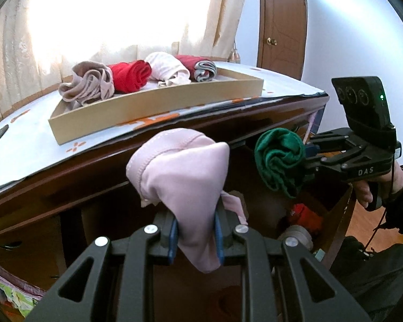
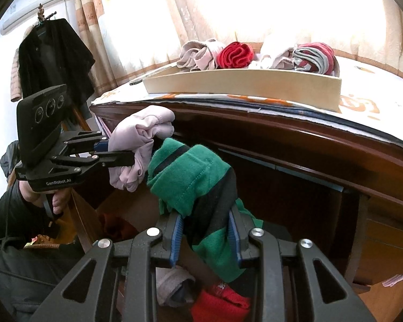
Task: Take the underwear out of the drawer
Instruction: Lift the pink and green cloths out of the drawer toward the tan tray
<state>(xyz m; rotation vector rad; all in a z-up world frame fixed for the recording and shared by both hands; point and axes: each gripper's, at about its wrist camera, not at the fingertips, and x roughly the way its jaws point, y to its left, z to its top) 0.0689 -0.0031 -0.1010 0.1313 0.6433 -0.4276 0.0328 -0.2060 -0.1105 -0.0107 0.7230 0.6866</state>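
My left gripper (image 1: 196,237) is shut on pale pink underwear (image 1: 180,171) and holds it in front of the dark wooden dresser, above the open drawer (image 1: 338,212). My right gripper (image 2: 207,237) is shut on green and black underwear (image 2: 198,182), also above the drawer. Each gripper shows in the other's view: the right one (image 1: 306,158) with the green roll (image 1: 280,159), the left one (image 2: 133,151) with the pink piece (image 2: 139,147). Red (image 2: 220,303) and grey (image 2: 173,284) rolled underwear lie in the drawer below.
A shallow cardboard tray (image 1: 158,110) on the dresser top holds several rolled underwear, among them a red one (image 1: 131,76) and a beige one (image 1: 88,83). Curtains hang behind. A black jacket (image 2: 53,56) hangs at the left. A wooden door (image 1: 282,21) stands at the right.
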